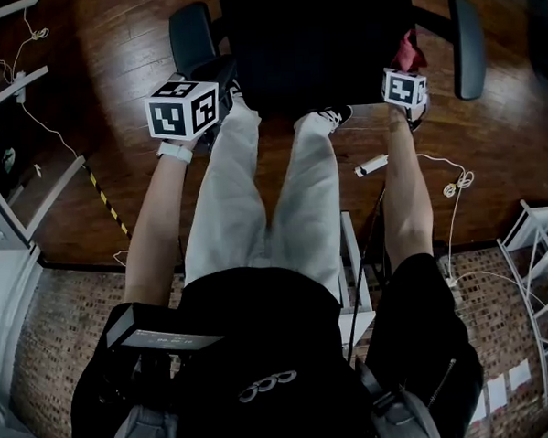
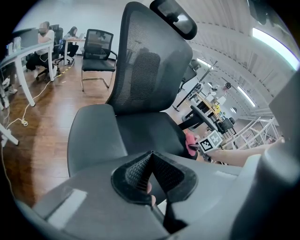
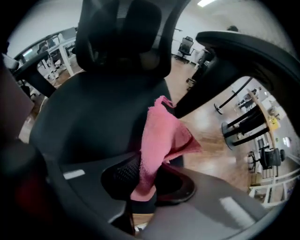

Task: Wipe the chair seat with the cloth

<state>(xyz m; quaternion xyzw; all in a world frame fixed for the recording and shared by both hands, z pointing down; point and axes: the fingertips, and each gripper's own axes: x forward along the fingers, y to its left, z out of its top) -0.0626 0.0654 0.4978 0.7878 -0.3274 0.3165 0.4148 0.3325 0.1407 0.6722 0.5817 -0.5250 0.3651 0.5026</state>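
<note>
The black office chair's seat lies in front of my legs at the top of the head view. My right gripper hovers at the seat's right front corner, shut on a pink cloth. In the right gripper view the cloth stands up out of the right gripper over the seat. My left gripper is at the seat's left front corner. Seen from the left gripper view, that gripper is shut with nothing held, facing the seat and mesh back.
Armrests flank the seat. A white cable and a small white device lie on the wooden floor to the right. White desk frames stand left, a white rack right. Another chair and seated people are far off.
</note>
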